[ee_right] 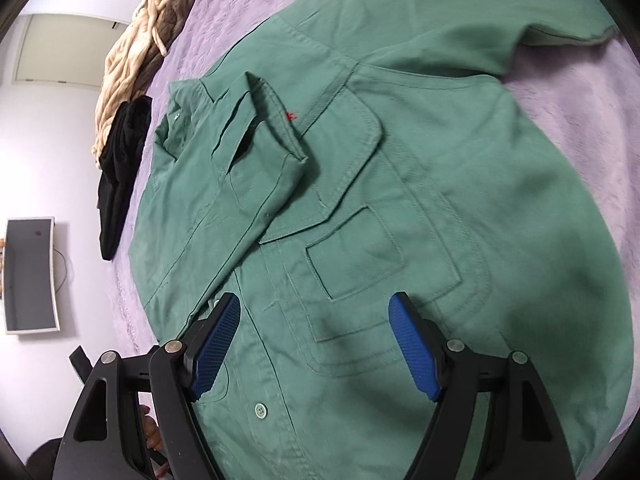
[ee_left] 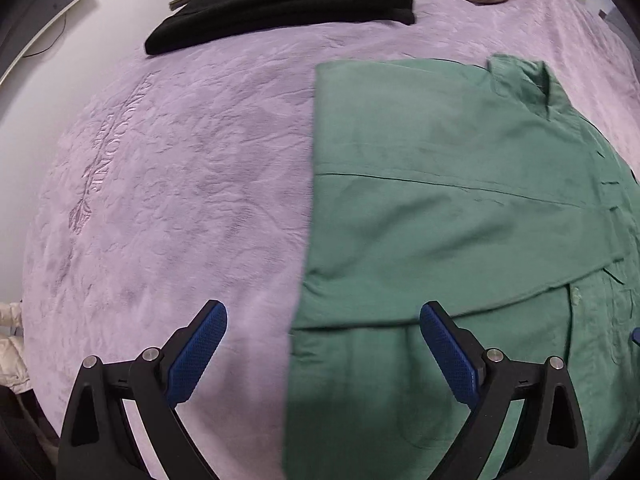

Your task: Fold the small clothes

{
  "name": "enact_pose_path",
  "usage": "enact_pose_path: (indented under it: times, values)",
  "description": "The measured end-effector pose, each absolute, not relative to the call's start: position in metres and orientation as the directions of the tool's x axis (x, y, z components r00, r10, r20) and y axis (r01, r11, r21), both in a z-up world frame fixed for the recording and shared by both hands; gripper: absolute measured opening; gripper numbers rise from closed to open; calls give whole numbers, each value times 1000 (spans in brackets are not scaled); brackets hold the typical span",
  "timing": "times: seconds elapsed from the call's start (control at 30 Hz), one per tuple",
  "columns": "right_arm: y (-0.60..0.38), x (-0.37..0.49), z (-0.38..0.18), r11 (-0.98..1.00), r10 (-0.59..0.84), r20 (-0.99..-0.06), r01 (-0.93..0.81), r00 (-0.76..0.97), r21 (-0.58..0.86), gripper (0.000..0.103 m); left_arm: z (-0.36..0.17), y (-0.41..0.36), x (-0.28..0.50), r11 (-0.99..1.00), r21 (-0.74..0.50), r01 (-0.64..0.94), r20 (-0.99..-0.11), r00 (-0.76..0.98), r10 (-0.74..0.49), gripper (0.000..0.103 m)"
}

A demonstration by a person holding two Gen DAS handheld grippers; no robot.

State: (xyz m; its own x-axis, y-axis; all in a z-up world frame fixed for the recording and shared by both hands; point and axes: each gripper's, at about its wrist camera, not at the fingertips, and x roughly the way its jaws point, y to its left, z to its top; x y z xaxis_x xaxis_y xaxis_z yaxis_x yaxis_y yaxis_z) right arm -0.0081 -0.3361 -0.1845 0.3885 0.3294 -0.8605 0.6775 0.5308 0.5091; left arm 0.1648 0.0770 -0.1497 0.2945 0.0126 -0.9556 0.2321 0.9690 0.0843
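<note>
Claws (ee_left: 323, 322) (ee_right: 315, 314) agape above flat shirt (ee_right: 440, 184), collar (ee_right: 256, 120) far.

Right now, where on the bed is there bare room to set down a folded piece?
Bare purple blanket lies left of the green shirt, below the black garment. A narrower strip borders the shirt's unfolded sleeve. The far edge is crowded with the black garment and beige clothes.

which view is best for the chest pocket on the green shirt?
Right wrist view: the chest pocket sits central, flap and stitching clear. In the left wrist view the green shirt shows mostly folded fabric; the pocket is only partly visible at the right edge.
</note>
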Motion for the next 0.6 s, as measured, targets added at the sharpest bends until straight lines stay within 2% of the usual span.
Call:
enact_pose_path:
  times: [0.27,0.6]
  values:
    - [-387,-47,-172,444,320,-820,690,474,572,85,-145,-44,106,909,15,416,-971,224,-86,98]
    - [-521,-116,-159,330,155,-823,757,546,564,85,-149,-163,59,844,-7,537,-977,176,-121,98]
